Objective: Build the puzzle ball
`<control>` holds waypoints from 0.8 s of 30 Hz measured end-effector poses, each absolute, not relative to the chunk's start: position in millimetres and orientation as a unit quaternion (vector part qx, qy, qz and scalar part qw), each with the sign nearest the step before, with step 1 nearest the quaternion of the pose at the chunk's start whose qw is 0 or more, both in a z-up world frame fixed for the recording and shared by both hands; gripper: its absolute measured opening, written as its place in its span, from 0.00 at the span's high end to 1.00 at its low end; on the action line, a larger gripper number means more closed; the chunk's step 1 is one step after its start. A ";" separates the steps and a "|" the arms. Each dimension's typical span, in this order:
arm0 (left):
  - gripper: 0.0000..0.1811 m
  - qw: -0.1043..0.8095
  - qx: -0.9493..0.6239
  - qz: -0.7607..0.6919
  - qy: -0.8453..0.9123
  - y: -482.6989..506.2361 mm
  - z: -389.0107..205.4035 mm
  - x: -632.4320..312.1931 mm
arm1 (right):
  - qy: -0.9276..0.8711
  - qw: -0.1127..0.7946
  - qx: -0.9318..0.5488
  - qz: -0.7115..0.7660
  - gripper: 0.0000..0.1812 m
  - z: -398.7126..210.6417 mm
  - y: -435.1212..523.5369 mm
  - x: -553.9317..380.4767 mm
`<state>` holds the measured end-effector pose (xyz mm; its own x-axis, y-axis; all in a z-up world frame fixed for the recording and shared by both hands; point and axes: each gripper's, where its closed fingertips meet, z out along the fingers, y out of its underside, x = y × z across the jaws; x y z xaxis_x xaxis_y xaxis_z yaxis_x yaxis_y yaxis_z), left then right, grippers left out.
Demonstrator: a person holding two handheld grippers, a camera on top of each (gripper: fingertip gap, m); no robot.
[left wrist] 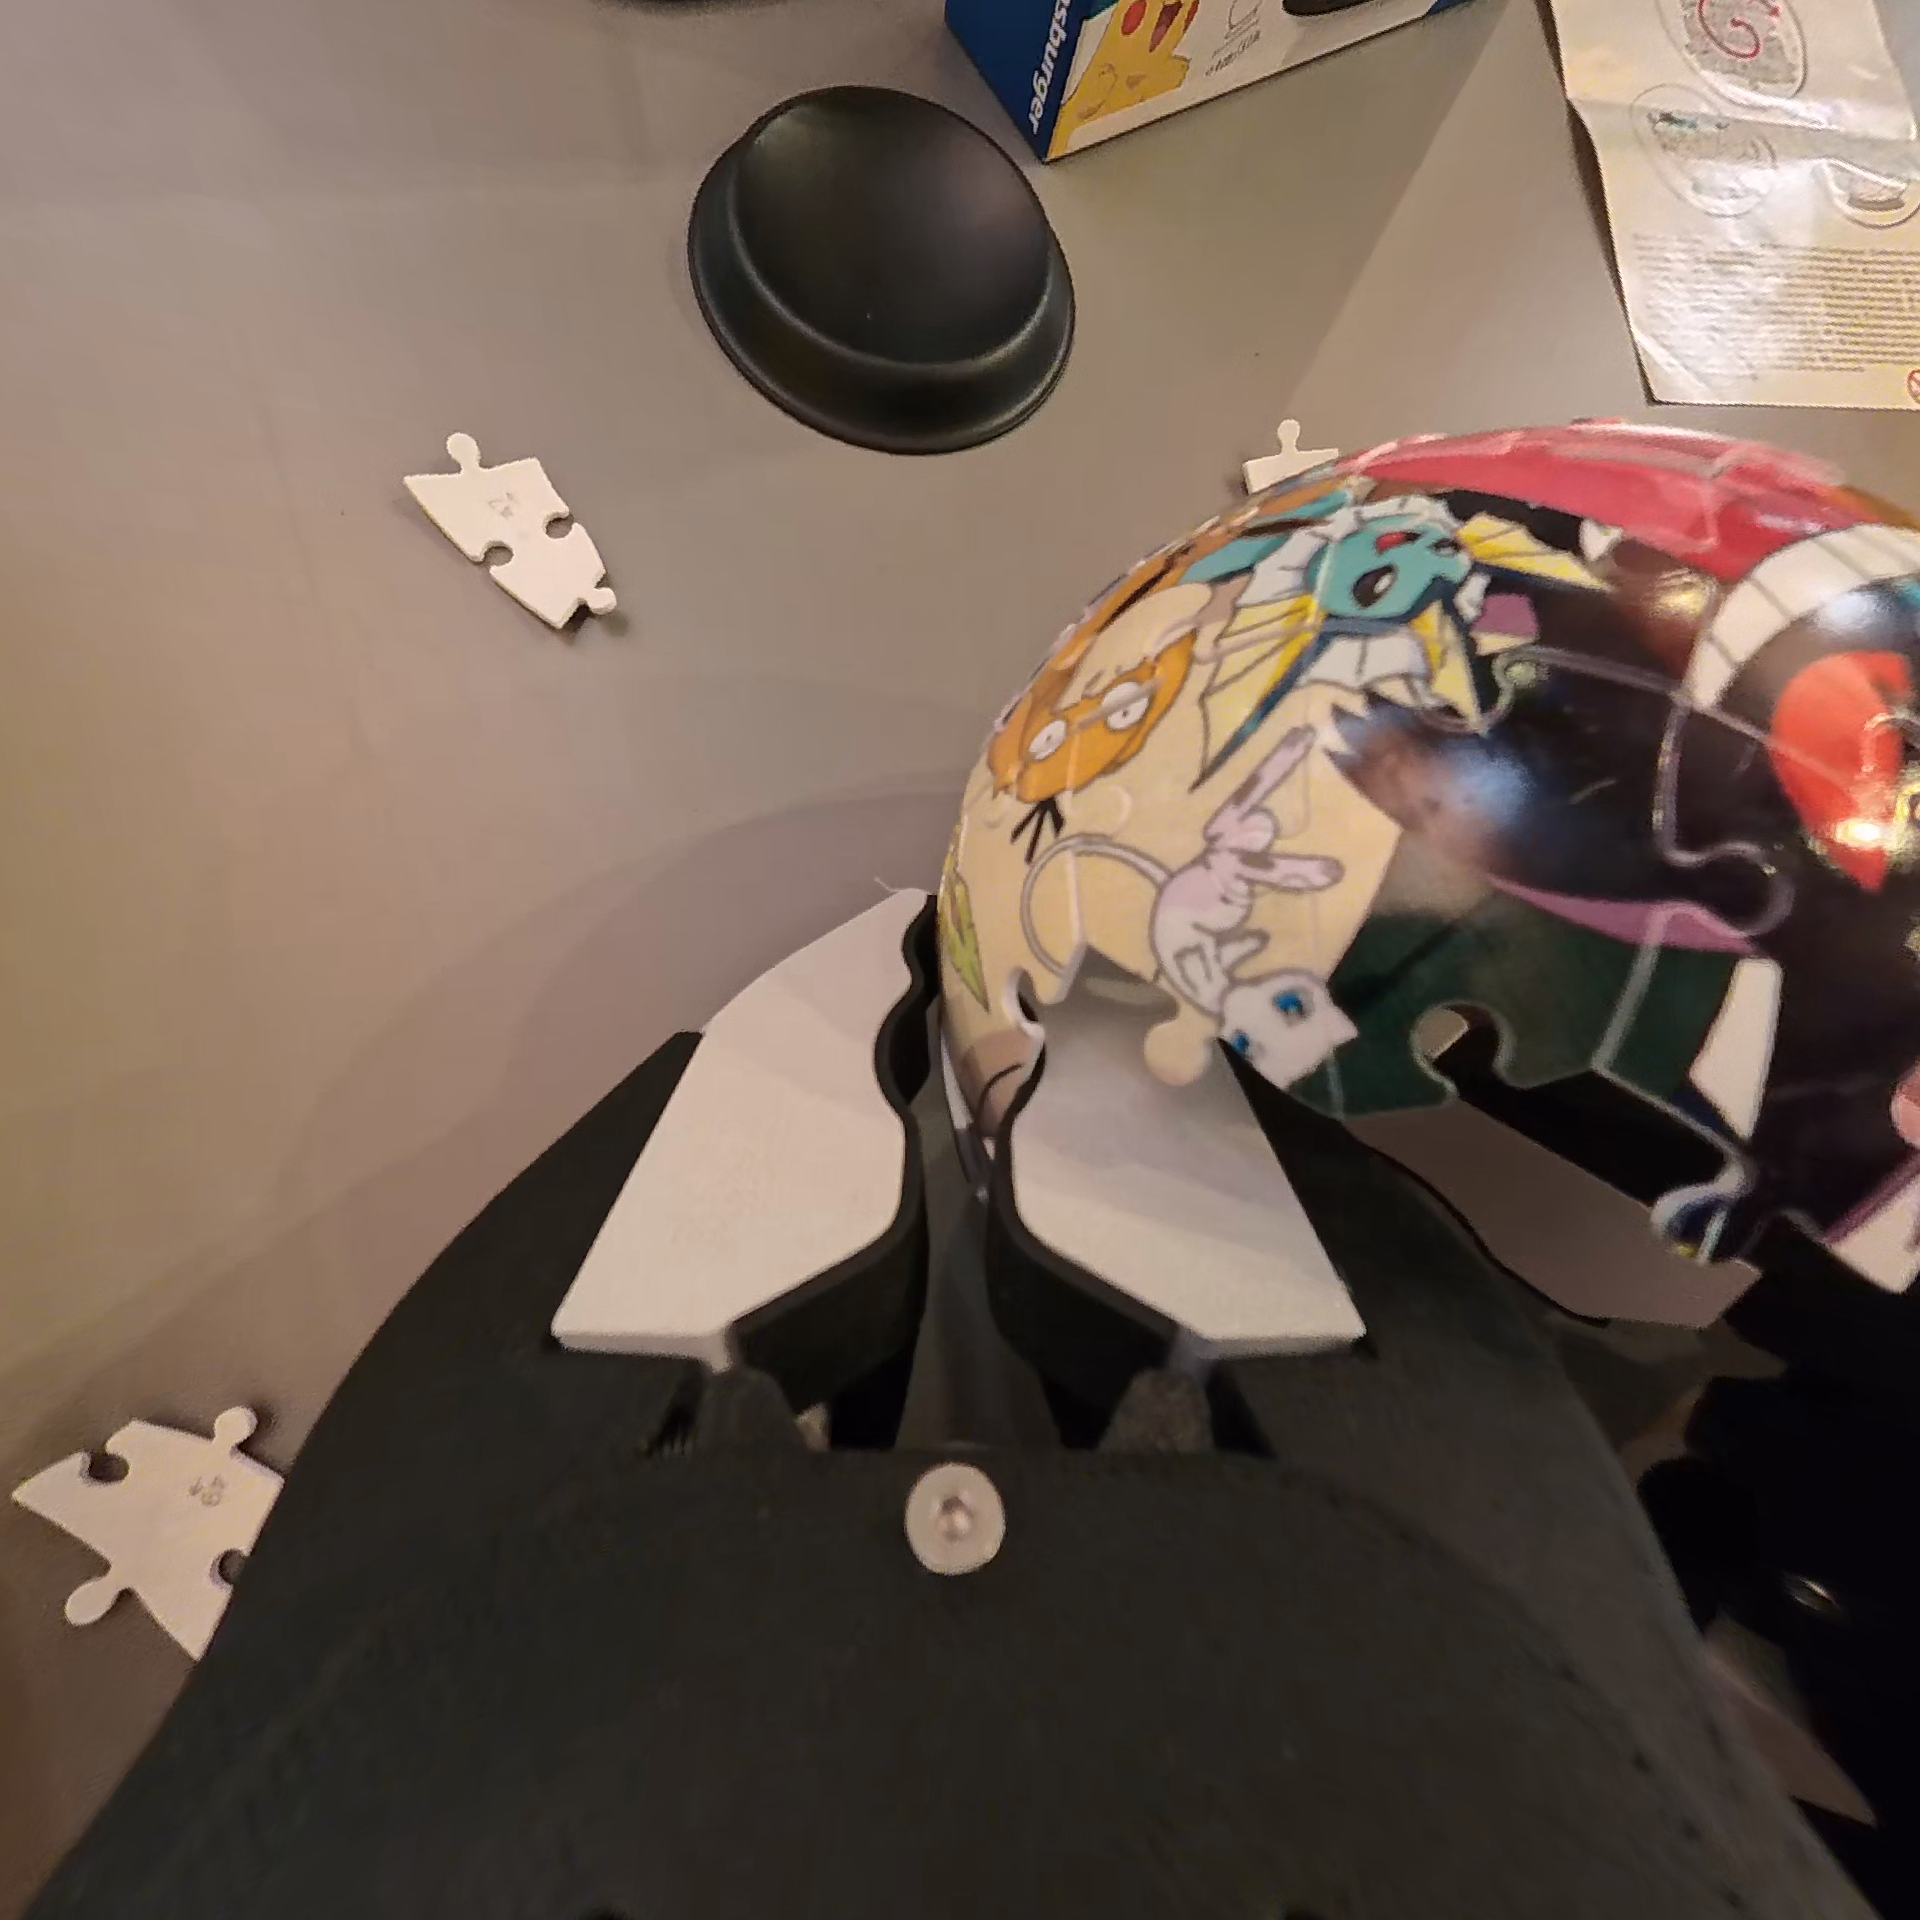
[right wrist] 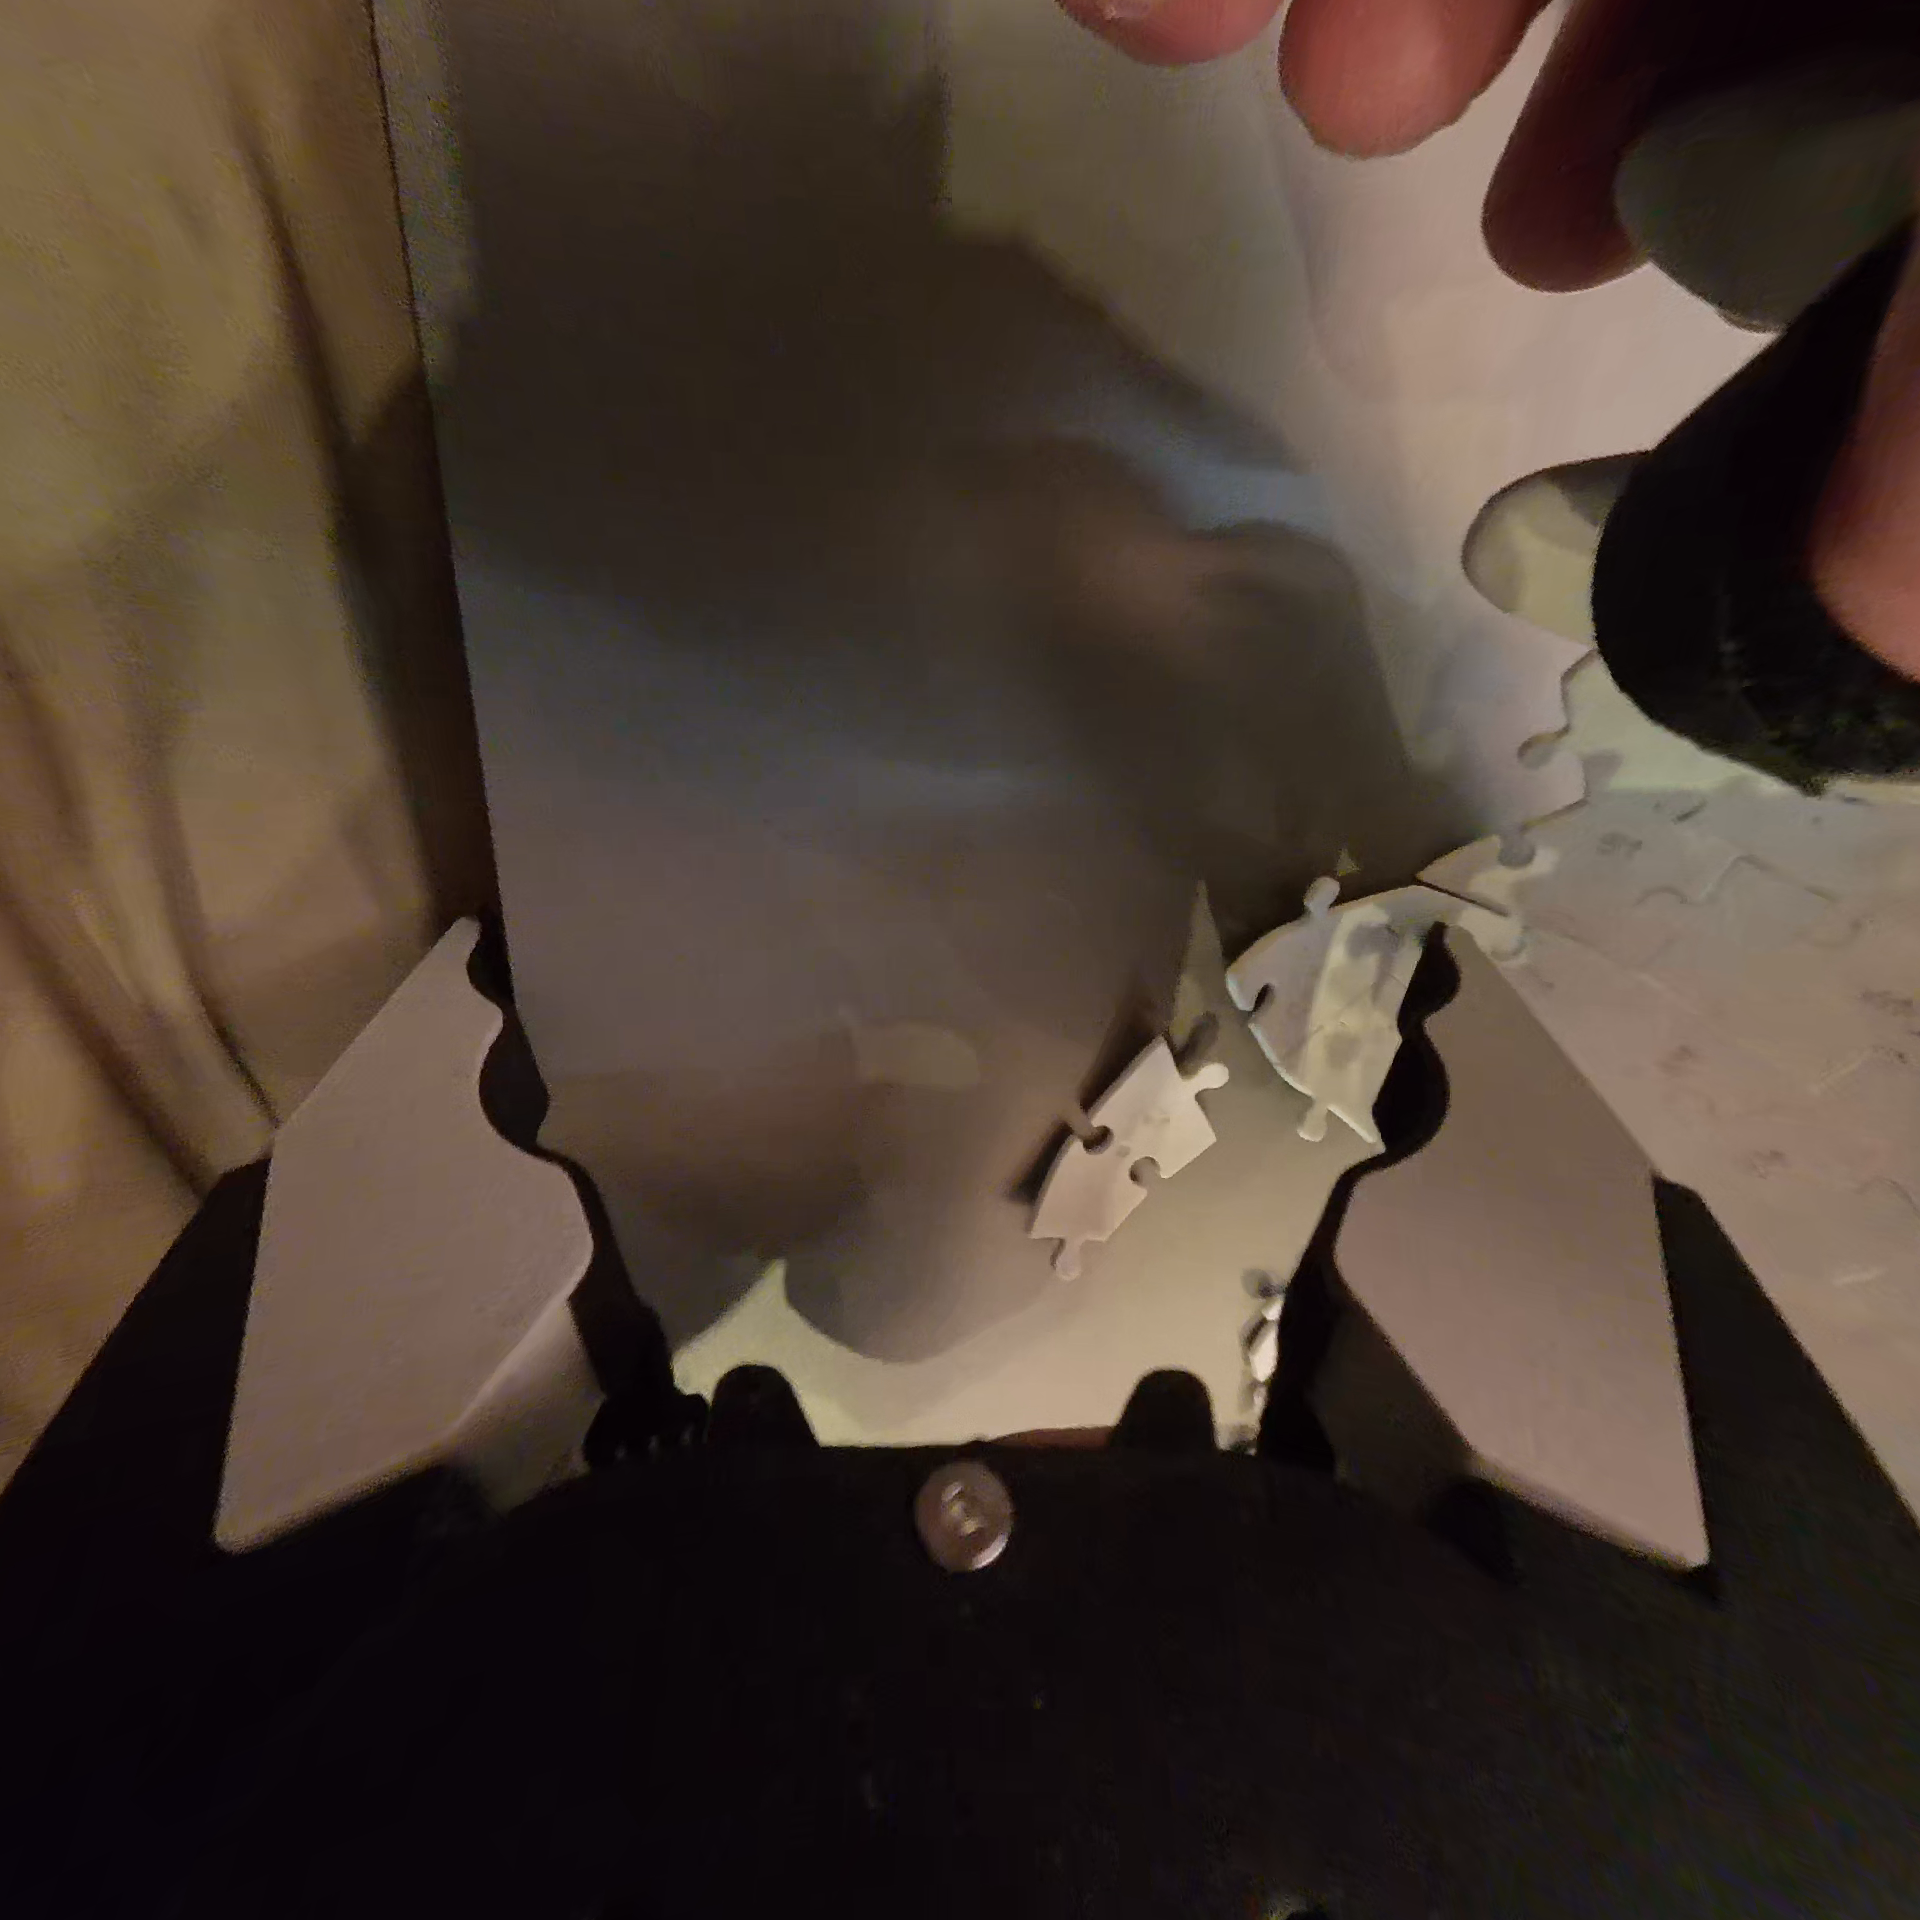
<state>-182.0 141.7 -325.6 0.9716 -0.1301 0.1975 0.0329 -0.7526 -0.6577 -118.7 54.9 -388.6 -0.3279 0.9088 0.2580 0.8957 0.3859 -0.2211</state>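
Glossy printed card forms the part-built puzzle ball (left wrist: 1475, 831), which is gripped at its lower rim by the left tool (left wrist: 971, 1049), its fingers closed on the shell edge. Loose white pieces (left wrist: 509, 530) are seen face down on the grey worktop (left wrist: 312, 831) at 10 and 8 o'clock. A black domed stand (left wrist: 878, 265) lies at 12 o'clock, a blue box (left wrist: 1164, 62) beyond it; its contents cannot be seen. The right tool (right wrist: 961, 997) is held wide open, gripping nothing, beside two white pieces (right wrist: 1127, 1143).

Half-built colourful puzzle ball (left wrist: 1455, 831) (open-edged)
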 end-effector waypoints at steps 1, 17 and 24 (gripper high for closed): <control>0.97 0.350 -0.929 -0.117 0.026 141.7 -325.5 -181.9 | -0.816 0.169 -0.552 0.016 0.12 -388.9 54.8 -118.3; 0.97 0.342 -0.932 -0.122 0.023 140.3 -326.6 -182.6 | -0.828 0.150 -0.540 0.003 0.11 -389.9 55.6 -114.0; 0.97 0.336 -0.933 -0.128 0.025 140.6 -326.2 -182.1 | -0.829 0.149 -0.539 0.007 0.11 -389.6 55.5 -113.6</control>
<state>-182.1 140.6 -326.2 0.9661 -0.1331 0.2211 0.0387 -0.7723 -0.6340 -113.6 55.5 -389.6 -0.3742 0.8959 0.2394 0.8916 0.4186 -0.1725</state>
